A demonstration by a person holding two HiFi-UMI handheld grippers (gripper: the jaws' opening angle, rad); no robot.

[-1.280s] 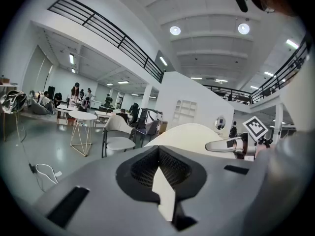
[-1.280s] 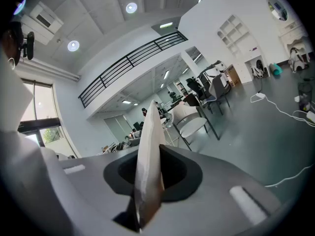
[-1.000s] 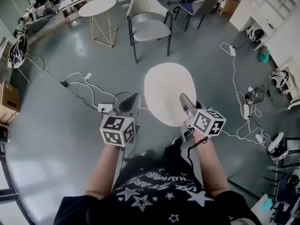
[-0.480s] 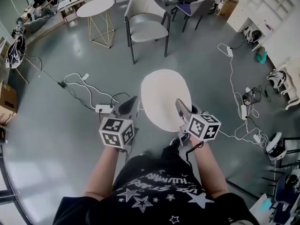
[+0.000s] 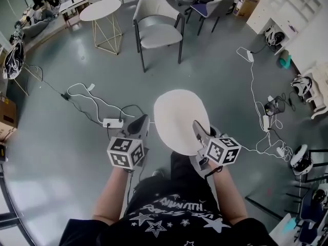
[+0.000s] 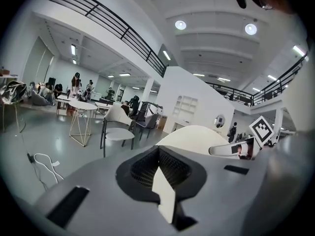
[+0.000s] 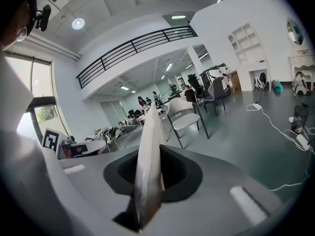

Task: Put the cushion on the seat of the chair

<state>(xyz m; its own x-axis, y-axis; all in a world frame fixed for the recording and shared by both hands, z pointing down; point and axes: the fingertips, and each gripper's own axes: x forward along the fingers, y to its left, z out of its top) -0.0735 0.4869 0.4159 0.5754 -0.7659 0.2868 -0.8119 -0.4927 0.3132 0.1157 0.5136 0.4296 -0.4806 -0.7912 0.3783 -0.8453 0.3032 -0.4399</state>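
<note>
Currently a round cream cushion is pinched at one edge by the right gripper alone, the left gripper closed and empty beside it, so it may sag and slip free before reaching the chair standing well ahead

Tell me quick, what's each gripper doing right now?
Left gripper: shut on a pale strip, likely part of the cushion.
Right gripper: shut on the cushion.

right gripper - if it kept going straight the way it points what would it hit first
Probably the grey chair ahead; the right gripper, clamped on the cushion, tilts slightly down, so bare floor might come first.
</note>
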